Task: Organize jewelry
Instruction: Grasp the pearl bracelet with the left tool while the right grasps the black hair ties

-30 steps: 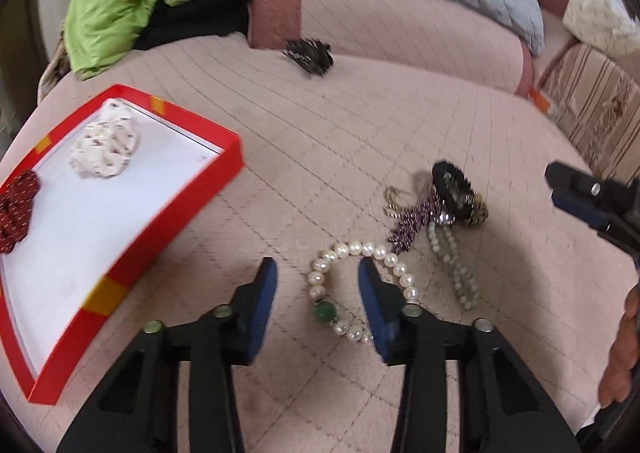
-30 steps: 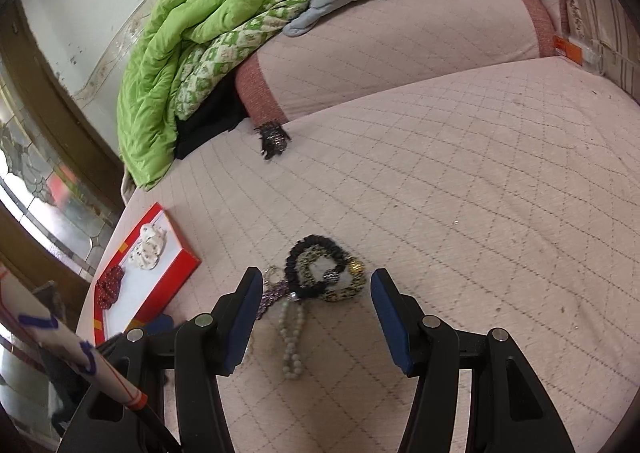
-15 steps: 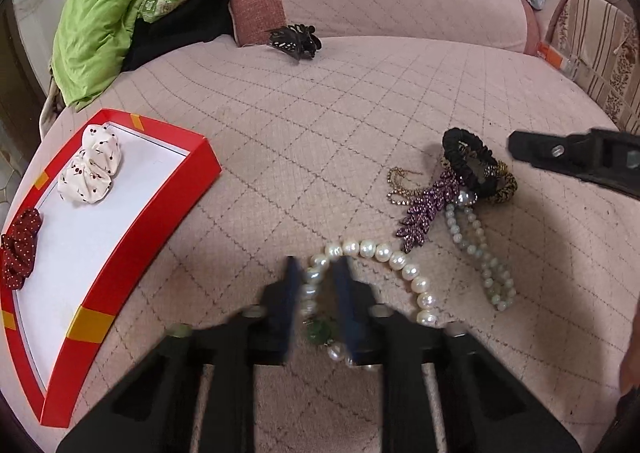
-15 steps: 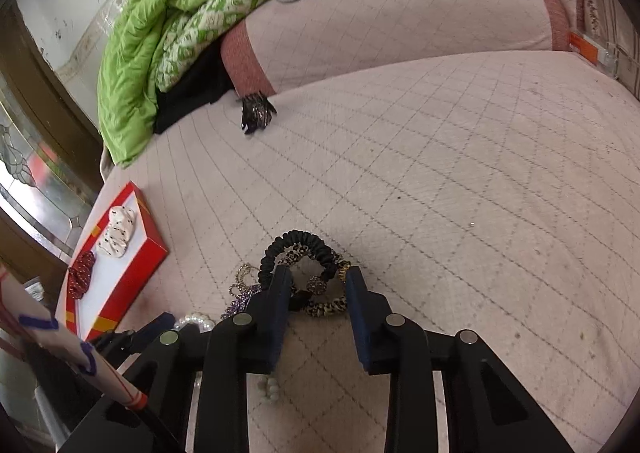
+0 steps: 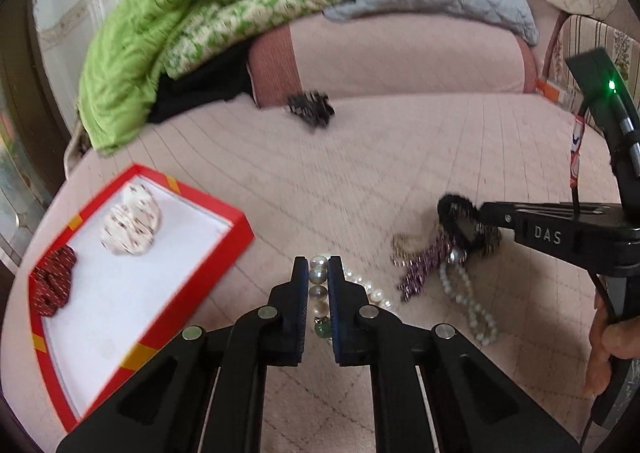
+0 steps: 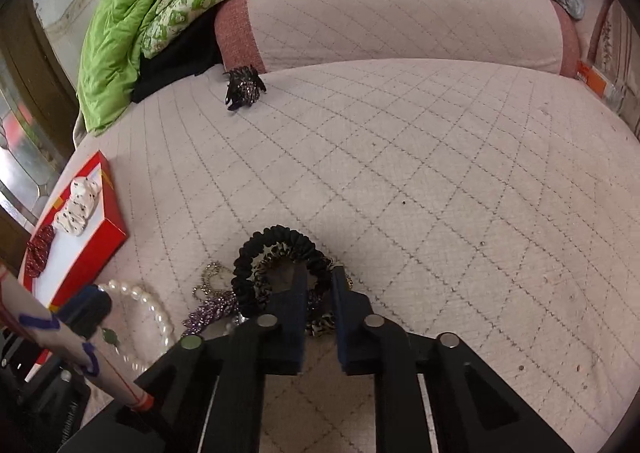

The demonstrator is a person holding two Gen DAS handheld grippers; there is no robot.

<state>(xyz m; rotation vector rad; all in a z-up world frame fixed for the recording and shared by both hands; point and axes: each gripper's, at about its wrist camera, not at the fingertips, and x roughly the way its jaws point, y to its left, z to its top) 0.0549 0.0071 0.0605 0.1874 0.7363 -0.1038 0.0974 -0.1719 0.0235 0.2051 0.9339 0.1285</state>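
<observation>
- Both grippers have closed since a second ago: the left gripper [image 5: 319, 273], whose jaws stood wide on either side of the pearl bracelet [image 5: 318, 285], now pinches that strand between its blue pads, and its jaws have just been closing.
- Over the same second the right gripper [image 6: 320, 285] dropped onto the pile of hair ties; its jaws have just been closing too and now clamp the leopard-print scrunchie [image 6: 320, 327], with the black scrunchie [image 6: 276, 237] looped just beyond the fingertips.
- From the left wrist view the right gripper [image 5: 472, 213] reaches in from the right, its tip at the black scrunchie [image 5: 450, 205].
- A purple beaded piece [image 5: 424, 269] and a pale green bead strand [image 5: 472, 305] lie tangled below that pile, touching it.
- Pearls trail off to the right of the left fingers onto the pink quilted bed cover [image 5: 400, 157].
- Red tray [image 5: 192, 269] sits to the left, well apart from the pile, holding a white dotted scrunchie [image 5: 132, 229] and a red dotted scrunchie [image 5: 54, 281].
- Near the pink bolster [image 5: 400, 53] lies a black hair claw [image 5: 312, 109], apart from everything else.
</observation>
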